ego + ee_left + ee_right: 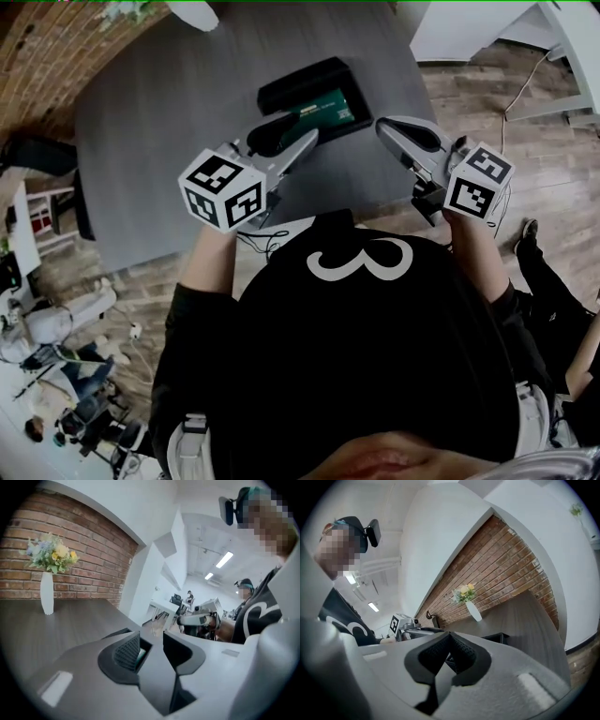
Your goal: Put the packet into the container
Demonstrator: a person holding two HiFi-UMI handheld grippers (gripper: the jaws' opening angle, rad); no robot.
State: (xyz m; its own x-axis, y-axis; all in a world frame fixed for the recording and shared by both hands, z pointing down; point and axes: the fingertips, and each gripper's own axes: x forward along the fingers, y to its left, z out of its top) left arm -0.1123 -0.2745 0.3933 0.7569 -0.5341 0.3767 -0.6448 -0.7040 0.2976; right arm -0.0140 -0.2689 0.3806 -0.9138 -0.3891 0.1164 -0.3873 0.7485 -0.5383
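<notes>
A black container [281,91] sits on the grey table [159,131], and a green packet [329,105] lies inside it. My left gripper [310,141] hovers at the container's near edge with its tip just short of the packet. Its jaws stand a small gap apart with nothing between them. In the left gripper view, a sliver of the green packet [140,656] shows through that gap. My right gripper [382,127] hangs to the right of the container, with its jaws together and empty. In the right gripper view, the pads of the right gripper [449,637] meet.
A white vase of flowers [47,592] stands at the table's far side by the brick wall [79,555]. The table's near edge runs just under both grippers. Wood floor [525,141] and white furniture lie to the right.
</notes>
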